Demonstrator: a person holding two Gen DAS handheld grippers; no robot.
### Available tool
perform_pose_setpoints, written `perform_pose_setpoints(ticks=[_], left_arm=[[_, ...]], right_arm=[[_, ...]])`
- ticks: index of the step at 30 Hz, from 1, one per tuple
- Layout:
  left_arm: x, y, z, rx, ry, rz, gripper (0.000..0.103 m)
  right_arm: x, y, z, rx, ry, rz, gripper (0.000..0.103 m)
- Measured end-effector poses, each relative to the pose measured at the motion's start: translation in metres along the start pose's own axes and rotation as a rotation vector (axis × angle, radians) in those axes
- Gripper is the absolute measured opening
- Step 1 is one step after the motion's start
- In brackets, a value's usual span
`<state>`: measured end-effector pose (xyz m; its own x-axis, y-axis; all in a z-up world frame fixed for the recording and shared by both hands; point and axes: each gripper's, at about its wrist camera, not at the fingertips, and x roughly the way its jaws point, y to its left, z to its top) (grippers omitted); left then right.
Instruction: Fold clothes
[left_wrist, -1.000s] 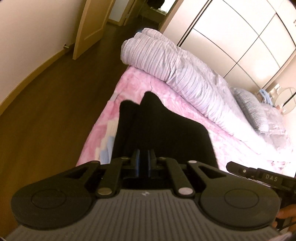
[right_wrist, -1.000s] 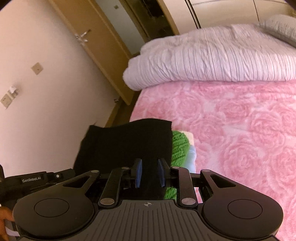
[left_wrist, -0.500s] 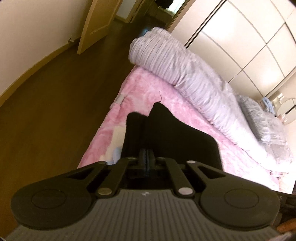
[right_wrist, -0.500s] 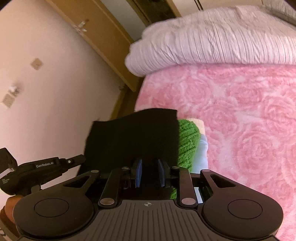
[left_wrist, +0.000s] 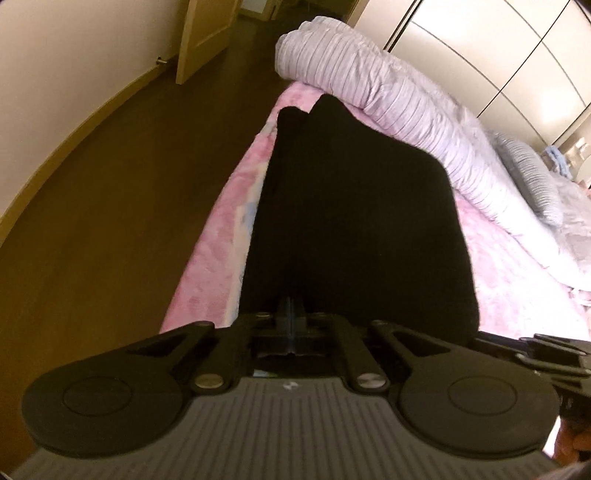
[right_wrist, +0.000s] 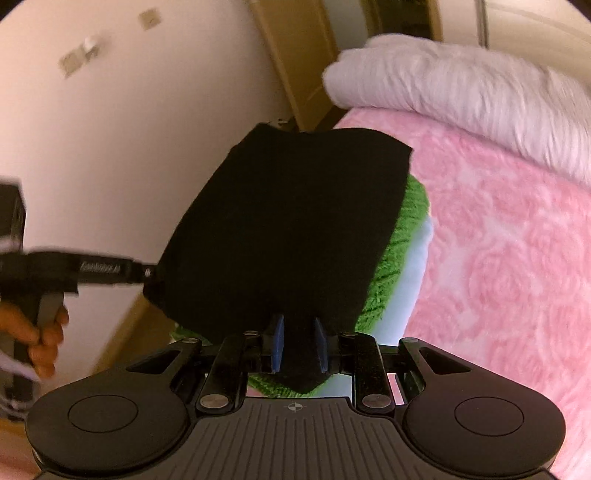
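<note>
In your left wrist view, your left gripper sits at the bottom centre, its blue pads pressed flat together on the near edge of the black garment. The cloth runs up the frame from the pads, long axis pointing away from you and slightly left, ending in two peaks near the upper middle. It hangs over the left edge of the pink bed. At the right edge of this view part of your other tool shows, with fingers on it at the lower right corner.

In the right wrist view, your right gripper is clenched on a thicker bunch of the same garment; the blue pads stand apart with black cloth filling the gap. The garment spreads up and away, widest across the middle, its far edge near the top centre. Under its right side lie a green knit and a pale blue cloth on the bed. At the left your left hand holds its tool; the white lettering on the tool is blurred and unreadable.

Farther off, a striped lilac quilt is rolled along the bed.
</note>
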<state>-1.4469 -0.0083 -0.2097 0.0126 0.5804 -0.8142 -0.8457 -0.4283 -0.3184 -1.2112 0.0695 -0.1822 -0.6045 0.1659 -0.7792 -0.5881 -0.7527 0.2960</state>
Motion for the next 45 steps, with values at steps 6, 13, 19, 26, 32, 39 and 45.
perform_pose_setpoints(ticks=[6, 13, 19, 26, 32, 39, 45], left_arm=[[0.001, -0.008, -0.004, 0.029, -0.008, 0.045, 0.000], [-0.038, -0.033, 0.006, 0.028, -0.024, 0.140, 0.026], [-0.090, -0.060, -0.006, 0.078, -0.045, 0.213, 0.037], [-0.146, -0.085, -0.035, 0.070, -0.074, 0.257, 0.043], [-0.179, -0.113, -0.052, 0.090, -0.073, 0.298, 0.045], [-0.201, -0.144, -0.074, 0.130, -0.092, 0.311, 0.048], [-0.217, -0.164, -0.086, 0.165, -0.135, 0.349, 0.048]], right_arm=[[0.022, 0.020, -0.004, -0.086, 0.062, -0.100, 0.023], [-0.002, 0.017, -0.003, -0.025, -0.011, -0.121, 0.024], [-0.041, 0.016, -0.011, 0.056, 0.005, -0.068, 0.028], [-0.087, 0.029, -0.029, 0.058, 0.015, -0.086, 0.040], [-0.131, 0.037, -0.037, 0.050, -0.021, -0.116, 0.045], [-0.175, 0.047, -0.048, -0.007, -0.083, -0.189, 0.048], [-0.196, 0.052, -0.056, -0.048, -0.152, -0.208, 0.048]])
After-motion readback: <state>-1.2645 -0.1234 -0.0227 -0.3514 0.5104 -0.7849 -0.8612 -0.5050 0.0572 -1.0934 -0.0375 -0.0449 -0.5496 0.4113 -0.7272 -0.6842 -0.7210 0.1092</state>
